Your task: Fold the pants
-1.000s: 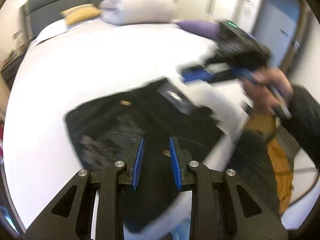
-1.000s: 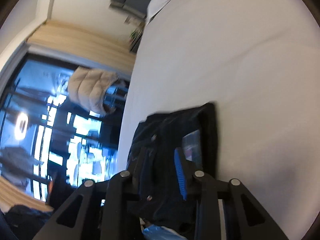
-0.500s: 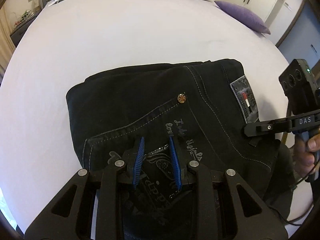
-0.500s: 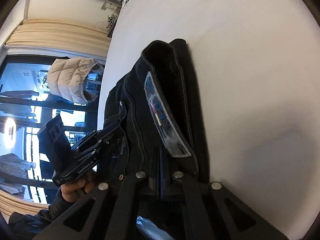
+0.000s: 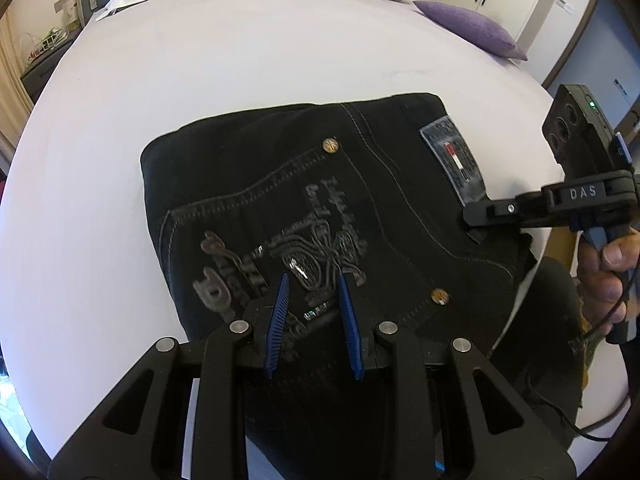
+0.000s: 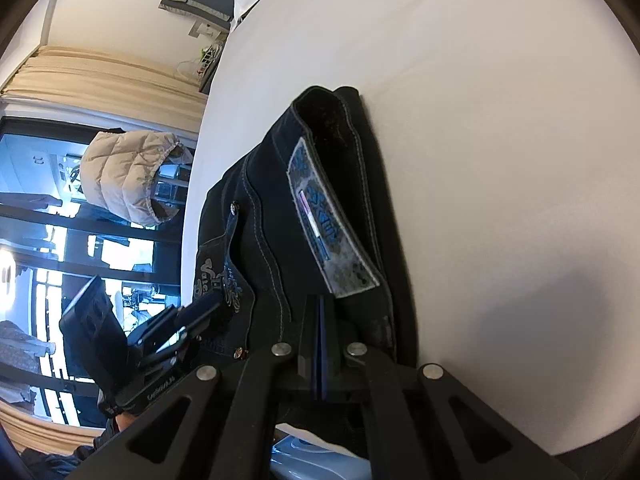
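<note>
**Mia:** Look down from the left hand first. What is new?

**Ben:** The black pants (image 5: 320, 208) were a blur a moment ago. Now they lie flat and clear on the white bed (image 5: 200, 60), already folded into a short, thick stack. The left gripper (image 5: 314, 320) has dropped lower over them.

**Mia:** What are its fingers (image 5: 278, 320) doing?

**Ben:** They are a little way apart, same as before, with the shiny pocket picture just ahead of them. I cannot tell if they touch the cloth or pinch any of it.

**Mia:** And off to the right of those fingers?

**Ben:** The right gripper (image 5: 474, 216) has come in. Its tip sits at the waistband, just below the grey label (image 5: 452, 164). A hand (image 5: 604, 268) holds its handle.

**Mia:** Now look from the right hand.

**Ben:** A moment ago its fingers (image 6: 320, 340) were apart. Now they are pressed tight together, right at the waistband edge, with the label just ahead. They look like they pinch the cloth there, but I cannot see any cloth between them.

**Mia:** So what does that mean?

**Ben:** I think the right hand has just grabbed the edge. That gets the stack ready to be pulled over or straightened for one more fold.
</note>
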A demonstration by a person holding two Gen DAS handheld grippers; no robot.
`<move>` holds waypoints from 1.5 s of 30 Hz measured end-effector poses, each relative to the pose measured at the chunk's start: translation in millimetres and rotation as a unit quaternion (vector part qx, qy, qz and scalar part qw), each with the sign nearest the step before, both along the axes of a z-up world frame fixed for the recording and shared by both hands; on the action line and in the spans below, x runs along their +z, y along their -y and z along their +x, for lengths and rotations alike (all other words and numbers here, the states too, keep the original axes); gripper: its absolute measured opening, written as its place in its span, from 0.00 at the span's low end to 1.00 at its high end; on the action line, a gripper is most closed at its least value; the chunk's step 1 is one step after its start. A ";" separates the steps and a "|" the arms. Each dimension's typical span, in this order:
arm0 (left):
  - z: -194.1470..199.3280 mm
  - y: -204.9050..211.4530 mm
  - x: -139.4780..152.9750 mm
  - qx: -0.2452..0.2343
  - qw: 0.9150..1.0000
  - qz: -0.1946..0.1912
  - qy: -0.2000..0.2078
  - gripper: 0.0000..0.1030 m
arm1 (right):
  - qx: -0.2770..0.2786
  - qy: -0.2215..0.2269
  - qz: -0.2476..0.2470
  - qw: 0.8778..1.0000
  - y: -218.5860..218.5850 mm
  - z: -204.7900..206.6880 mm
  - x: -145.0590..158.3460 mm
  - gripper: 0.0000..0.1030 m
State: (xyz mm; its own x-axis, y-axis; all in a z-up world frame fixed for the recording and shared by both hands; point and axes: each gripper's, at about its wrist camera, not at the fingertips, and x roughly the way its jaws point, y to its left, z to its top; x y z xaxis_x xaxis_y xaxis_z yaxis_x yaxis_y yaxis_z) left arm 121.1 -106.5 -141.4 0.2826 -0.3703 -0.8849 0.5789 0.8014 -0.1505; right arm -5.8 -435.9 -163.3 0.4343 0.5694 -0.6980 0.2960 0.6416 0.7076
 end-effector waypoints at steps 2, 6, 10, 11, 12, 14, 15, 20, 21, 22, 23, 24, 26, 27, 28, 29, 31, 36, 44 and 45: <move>-6.1 -1.6 1.9 -0.003 1.000 0.000 0.002 0.24 | -0.007 0.003 0.002 1.000 0.6 -8.8 1.9 0.00; -10.7 4.4 -1.5 -0.006 1.000 0.001 0.007 0.24 | -0.022 0.016 0.000 1.000 2.4 -27.9 8.8 0.00; -34.2 5.0 4.0 -0.015 1.000 0.007 0.020 0.24 | -0.021 0.026 -0.013 0.999 -3.4 -44.7 12.0 0.00; -39.1 3.5 4.5 -0.019 0.999 0.011 0.025 0.24 | -0.023 0.026 -0.012 0.999 -2.9 -48.2 11.0 0.00; -43.5 5.4 5.6 -0.023 0.999 0.014 0.029 0.24 | -0.029 0.027 -0.009 0.999 -2.2 -52.0 10.3 0.00; -56.4 4.8 8.1 -0.035 0.998 0.028 0.050 0.24 | -0.035 0.028 -0.007 0.999 -1.6 -56.9 9.3 0.00; -63.0 6.5 8.0 -0.043 0.997 0.037 0.061 0.24 | -0.035 0.028 -0.010 0.999 -1.5 -59.4 8.5 0.00; -93.7 7.8 0.3 -0.084 0.985 0.084 0.122 0.24 | -0.027 0.028 -0.018 0.999 -2.8 -65.0 2.2 0.00; -98.5 11.7 -3.8 -0.095 0.981 0.098 0.140 0.24 | -0.030 0.027 -0.013 0.999 -1.6 -65.3 -0.9 0.00; -102.3 13.3 -7.0 -0.101 0.978 0.106 0.151 0.24 | -0.030 0.028 -0.012 0.999 -1.3 -65.8 -2.3 0.00; -104.9 14.7 -9.9 -0.105 0.975 0.111 0.160 0.24 | -0.029 0.031 -0.013 0.999 -1.0 -66.1 -3.4 0.00; -107.1 15.6 -13.1 -0.108 0.974 0.113 0.167 0.24 | -0.026 0.035 -0.016 0.999 -0.9 -66.8 -5.0 0.00; -109.3 14.7 -17.2 -0.114 0.971 0.112 0.178 0.24 | -0.030 0.039 -0.011 0.999 -0.8 -68.8 -7.3 0.00; -108.8 14.1 -18.3 -0.114 0.971 0.108 0.179 0.24 | -0.033 0.041 -0.009 0.999 -0.4 -69.8 -7.7 0.00; -107.2 13.6 -19.3 -0.112 0.973 0.101 0.177 0.24 | -0.034 0.044 -0.009 0.998 -0.4 -70.4 -8.5 0.00; -104.1 13.8 -20.7 -0.110 0.974 0.092 0.173 0.24 | -0.033 0.048 -0.012 0.998 -1.1 -70.5 -9.4 0.00; -100.1 10.1 -22.9 -0.106 0.977 0.076 0.167 0.24 | -0.033 0.054 -0.013 0.998 -1.6 -75.2 -10.7 0.00; -93.5 2.6 -6.8 -0.097 0.983 0.040 0.152 0.24 | -0.042 0.071 0.006 0.997 2.8 -81.0 10.6 0.09; -58.9 -73.6 60.5 0.043 0.984 -0.092 0.144 0.85 | -0.096 0.101 0.011 0.990 40.3 -66.3 33.7 0.78; -47.2 -77.4 56.1 0.055 0.986 -0.095 0.126 0.85 | -0.093 0.093 0.019 0.991 45.4 -55.3 28.3 0.78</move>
State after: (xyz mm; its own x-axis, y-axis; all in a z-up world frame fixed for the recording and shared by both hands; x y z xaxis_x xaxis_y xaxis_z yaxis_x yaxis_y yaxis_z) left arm 73.8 -29.1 -85.2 0.5327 -0.4781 -0.6984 0.5287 0.8323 -0.1665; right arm -61.1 -481.3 -135.1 0.6533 0.4909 -0.5763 0.2699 0.5602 0.7831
